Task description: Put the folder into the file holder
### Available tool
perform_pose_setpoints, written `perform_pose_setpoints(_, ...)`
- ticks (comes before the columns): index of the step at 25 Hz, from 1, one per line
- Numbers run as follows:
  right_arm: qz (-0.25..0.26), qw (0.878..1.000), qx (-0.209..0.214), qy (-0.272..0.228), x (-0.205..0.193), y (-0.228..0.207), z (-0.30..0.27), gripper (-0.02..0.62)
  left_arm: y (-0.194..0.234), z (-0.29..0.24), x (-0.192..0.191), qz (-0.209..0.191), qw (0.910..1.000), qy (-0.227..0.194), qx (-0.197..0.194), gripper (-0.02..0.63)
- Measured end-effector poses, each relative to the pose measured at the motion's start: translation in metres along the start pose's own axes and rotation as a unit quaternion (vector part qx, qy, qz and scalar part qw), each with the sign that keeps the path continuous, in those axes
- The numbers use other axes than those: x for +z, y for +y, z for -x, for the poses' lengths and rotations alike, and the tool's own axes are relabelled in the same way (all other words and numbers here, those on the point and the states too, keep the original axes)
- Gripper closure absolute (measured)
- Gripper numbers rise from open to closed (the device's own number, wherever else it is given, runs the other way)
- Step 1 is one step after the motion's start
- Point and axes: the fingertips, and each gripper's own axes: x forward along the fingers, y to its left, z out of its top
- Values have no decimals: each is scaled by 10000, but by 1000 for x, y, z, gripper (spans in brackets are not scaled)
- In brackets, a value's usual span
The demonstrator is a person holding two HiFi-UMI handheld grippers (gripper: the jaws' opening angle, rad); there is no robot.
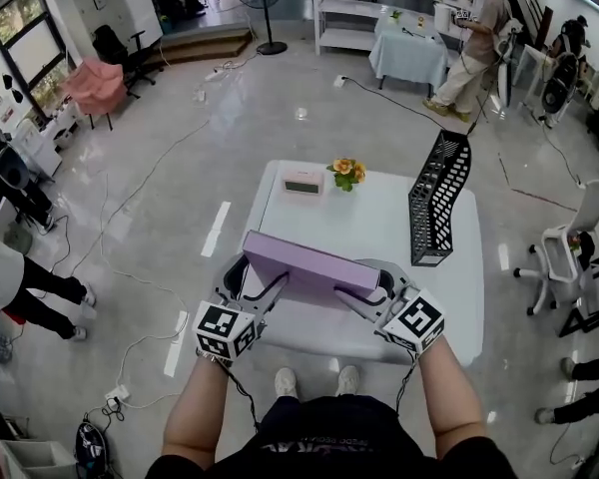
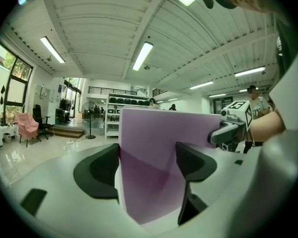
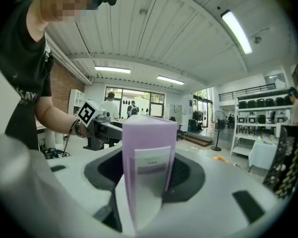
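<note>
A purple folder (image 1: 309,264) hangs lifted over the near edge of the white table (image 1: 379,223), held by its two ends. My left gripper (image 1: 280,283) is shut on its left end, and the purple cover (image 2: 159,157) fills the gap between the left gripper's (image 2: 148,168) jaws. My right gripper (image 1: 345,296) is shut on the right end, where the labelled spine (image 3: 146,157) stands between the right gripper's (image 3: 146,178) jaws. The black mesh file holder (image 1: 439,198) stands upright at the table's right edge, apart from the folder. It also shows as the file holder (image 3: 283,157) at far right.
A small white clock (image 1: 303,181) and orange flowers (image 1: 347,173) sit at the table's far side. A white chair (image 1: 569,252) stands to the right. Cables cross the floor on the left, and a person (image 1: 471,58) stands by a far table.
</note>
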Motion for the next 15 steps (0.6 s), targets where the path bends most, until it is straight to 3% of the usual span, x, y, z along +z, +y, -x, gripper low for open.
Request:
perform_pose_setpoints(9, 308, 9971, 693, -15, -1, 14, 3, 400, -5, 10, -5, 97, 9992, 66, 375, 249)
perform_pose_setpoints(15, 122, 9971, 687, -304, 2, 7, 0, 400, -8, 10, -3, 122, 9984, -13, 549, 250)
